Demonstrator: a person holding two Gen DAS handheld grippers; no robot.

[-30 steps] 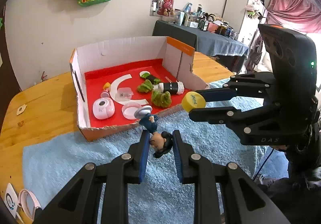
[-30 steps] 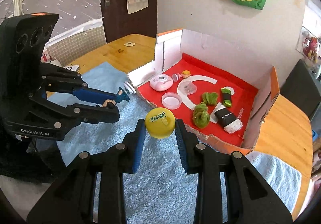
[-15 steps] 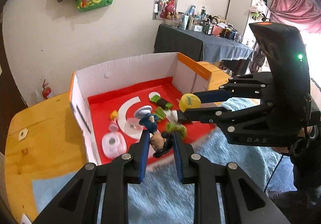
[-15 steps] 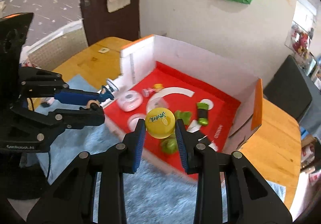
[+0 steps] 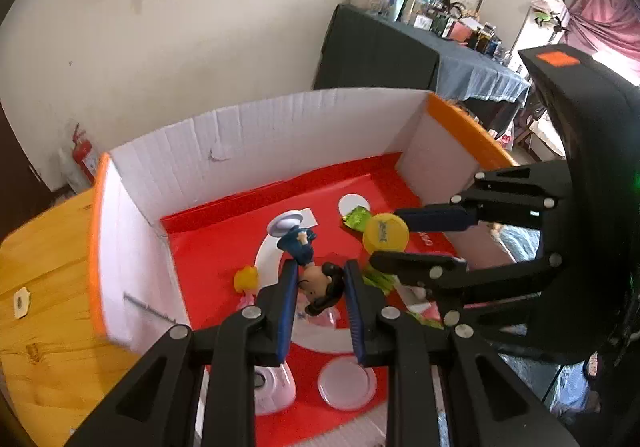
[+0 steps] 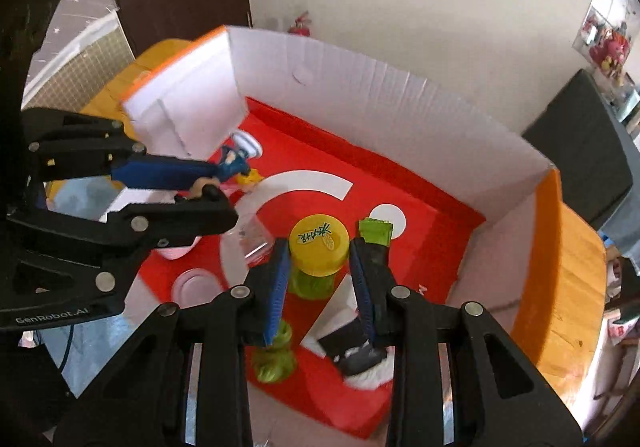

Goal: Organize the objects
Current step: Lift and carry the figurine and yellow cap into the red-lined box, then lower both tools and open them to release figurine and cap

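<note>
My left gripper (image 5: 320, 287) is shut on a small figurine (image 5: 316, 279) with black hair and a blue suit, held above the red floor of the cardboard box (image 5: 260, 127). My right gripper (image 6: 316, 259) is shut on a yellow bottle cap (image 6: 319, 243) with a printed label, also held over the box (image 6: 380, 87). The cap also shows in the left wrist view (image 5: 385, 234) and the figurine in the right wrist view (image 6: 224, 171). The two grippers hover side by side, the right one to the right.
In the box lie green crumpled pieces (image 6: 276, 359), a black and white roll (image 6: 360, 351), a green-topped piece (image 6: 376, 233), a pink round case (image 5: 272, 387), a clear lid (image 5: 347, 383) and a small yellow toy (image 5: 245, 279). The wooden table (image 5: 40, 287) surrounds the box.
Both grippers moved forward from above the blue towel to above the box interior, carrying the figurine and the yellow cap. The box now fills both views.
</note>
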